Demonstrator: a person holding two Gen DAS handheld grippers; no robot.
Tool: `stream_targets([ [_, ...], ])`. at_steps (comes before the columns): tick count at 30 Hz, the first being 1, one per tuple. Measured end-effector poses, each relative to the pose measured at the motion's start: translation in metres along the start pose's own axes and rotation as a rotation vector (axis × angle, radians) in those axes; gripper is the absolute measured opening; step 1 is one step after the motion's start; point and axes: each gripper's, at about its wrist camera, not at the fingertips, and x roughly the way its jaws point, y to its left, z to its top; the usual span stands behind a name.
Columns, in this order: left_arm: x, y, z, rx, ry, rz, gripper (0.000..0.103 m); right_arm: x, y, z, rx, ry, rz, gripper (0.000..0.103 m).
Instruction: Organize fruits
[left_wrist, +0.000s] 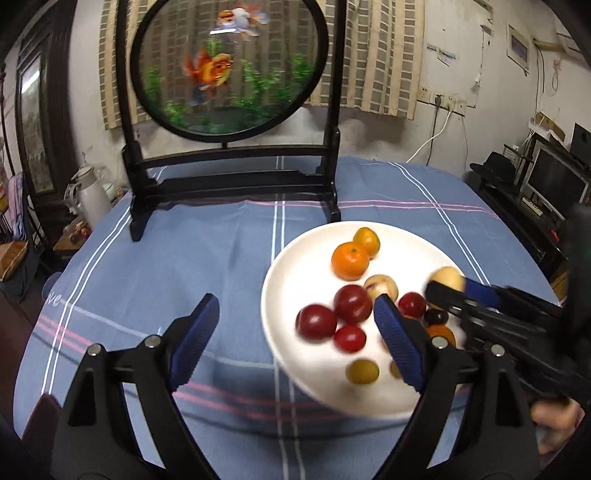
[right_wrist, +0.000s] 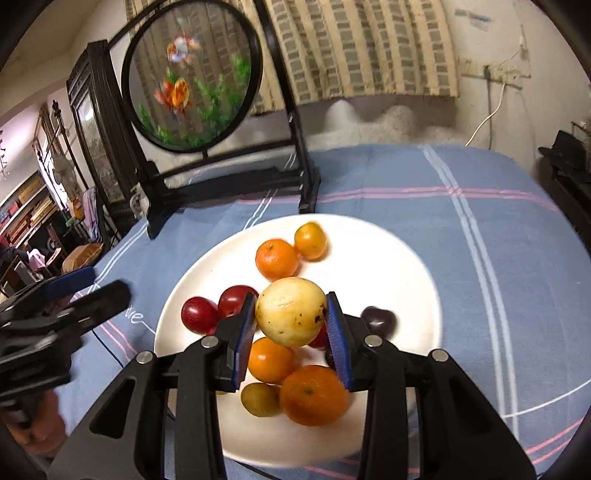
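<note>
A white plate (left_wrist: 295, 273) (right_wrist: 376, 258) on the blue cloth holds several fruits: mandarins (left_wrist: 350, 260) (right_wrist: 277, 258), red plums (left_wrist: 352, 303) (right_wrist: 199, 314), a dark plum (right_wrist: 377, 320) and a small green-yellow fruit (left_wrist: 362, 372) (right_wrist: 259, 398). My right gripper (right_wrist: 291, 314) is shut on a pale yellow fruit (right_wrist: 290, 310) and holds it just above the plate; it shows at the right of the left wrist view (left_wrist: 448, 286). My left gripper (left_wrist: 295, 334) is open and empty over the plate's left rim, and shows at the left of the right wrist view (right_wrist: 85, 286).
A black wooden stand with a round goldfish screen (left_wrist: 229, 66) (right_wrist: 192, 74) stands on the table behind the plate. The table's left edge drops to a kettle (left_wrist: 90, 192) and furniture; a monitor and shelf (left_wrist: 554, 184) stand at the right.
</note>
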Motion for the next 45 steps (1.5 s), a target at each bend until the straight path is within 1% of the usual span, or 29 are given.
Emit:
stream_targets([
  [2, -0.008, 0.002, -0.004, 0.004, -0.008, 0.009, 0.087, 0.008, 0.002, -0.002, 0.007, 0.027, 0.014, 0.040],
  [3, -0.012, 0.002, -0.006, 0.008, -0.014, 0.016, 0.088, 0.012, 0.004, -0.003, 0.011, 0.048, 0.010, 0.056],
  [4, -0.016, 0.002, -0.009, 0.012, -0.020, 0.021, 0.089, 0.011, 0.005, -0.005, 0.015, 0.053, 0.005, 0.069],
  [6, -0.024, 0.002, -0.013, 0.016, -0.030, 0.026, 0.091, 0.003, 0.009, -0.008, 0.007, 0.023, -0.003, 0.071],
  [7, -0.027, 0.002, -0.015, 0.018, -0.033, 0.026, 0.093, -0.005, 0.014, -0.009, -0.016, 0.015, -0.007, 0.079],
  [8, -0.031, 0.002, -0.018, 0.020, -0.035, 0.026, 0.094, -0.012, 0.018, -0.010, -0.039, 0.009, -0.013, 0.085],
  [9, -0.037, 0.001, -0.021, 0.026, -0.038, 0.029, 0.094, -0.026, 0.023, -0.012, -0.064, -0.013, -0.026, 0.096],
  [10, -0.041, 0.001, -0.023, 0.032, -0.042, 0.033, 0.094, -0.037, 0.026, -0.015, -0.078, -0.038, -0.034, 0.102],
  [13, -0.059, -0.002, -0.035, 0.044, -0.063, 0.023, 0.098, -0.079, 0.034, -0.030, -0.143, -0.123, -0.090, 0.102],
  [14, -0.067, -0.003, -0.042, 0.052, -0.070, 0.022, 0.098, -0.092, 0.035, -0.038, -0.163, -0.137, -0.087, 0.102],
  [17, -0.082, -0.005, -0.060, 0.069, -0.079, 0.022, 0.100, -0.123, 0.032, -0.065, -0.194, -0.158, -0.089, 0.102],
  [18, -0.089, -0.004, -0.070, 0.070, -0.085, 0.026, 0.100, -0.133, 0.030, -0.077, -0.209, -0.167, -0.091, 0.102],
  [20, -0.096, -0.003, -0.084, 0.072, -0.099, 0.024, 0.101, -0.142, 0.027, -0.094, -0.232, -0.165, -0.095, 0.102],
  [22, -0.100, -0.003, -0.100, 0.083, -0.099, 0.006, 0.101, -0.145, 0.022, -0.113, -0.258, -0.137, -0.105, 0.102],
  [24, -0.099, -0.002, -0.114, 0.085, -0.094, -0.005, 0.101, -0.145, 0.017, -0.128, -0.247, -0.105, -0.105, 0.102],
  [26, -0.098, -0.003, -0.123, 0.094, -0.069, -0.007, 0.101, -0.145, 0.015, -0.136, -0.227, -0.074, -0.104, 0.102],
  [27, -0.097, -0.003, -0.125, 0.100, -0.059, -0.007, 0.101, -0.147, 0.016, -0.140, -0.223, -0.077, -0.102, 0.102],
  [30, -0.095, -0.006, -0.129, 0.116, -0.053, -0.004, 0.101, -0.152, 0.018, -0.146, -0.229, -0.088, -0.110, 0.102],
  [33, -0.096, -0.010, -0.132, 0.128, -0.056, -0.005, 0.101, -0.153, 0.019, -0.150, -0.231, -0.070, -0.086, 0.102],
  [36, -0.099, -0.013, -0.134, 0.142, -0.065, -0.004, 0.101, -0.149, 0.025, -0.154, -0.268, -0.061, -0.107, 0.102],
  [39, -0.100, -0.013, -0.135, 0.141, -0.067, -0.005, 0.101, -0.147, 0.026, -0.157, -0.269, -0.047, -0.088, 0.102],
  [45, -0.101, -0.013, -0.137, 0.139, -0.057, -0.016, 0.101, -0.146, 0.026, -0.158, -0.266, -0.042, -0.096, 0.102],
])
